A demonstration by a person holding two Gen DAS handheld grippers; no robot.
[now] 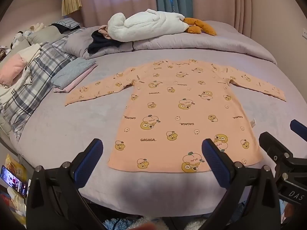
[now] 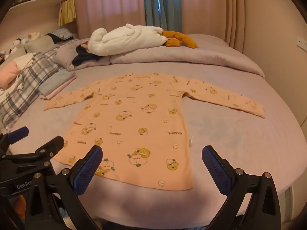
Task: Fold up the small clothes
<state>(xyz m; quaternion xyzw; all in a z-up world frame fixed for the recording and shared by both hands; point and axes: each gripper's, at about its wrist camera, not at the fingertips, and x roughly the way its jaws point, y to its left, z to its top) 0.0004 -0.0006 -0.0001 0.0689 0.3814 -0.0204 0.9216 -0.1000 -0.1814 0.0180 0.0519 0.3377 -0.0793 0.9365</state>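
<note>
Lavender bed (image 1: 57,130) in pink-curtained room. Peach long-sleeved shirt (image 1: 172,111) spread flat mid-bed, sleeves out, hem near. Left tongs (image 1: 152,153) and right tongs (image 2: 152,159) wide open, empty, above near edge. Folded clothes (image 1: 73,74) left; white plush goose (image 1: 145,25) far.

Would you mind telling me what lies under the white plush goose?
The white plush goose rests on a folded lilac duvet and dark clothing; anything beneath its body is hidden.

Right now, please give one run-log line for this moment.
shirt: flat on bed, sleeves spread | left tool: open | right tool: open | fold: not started
</note>
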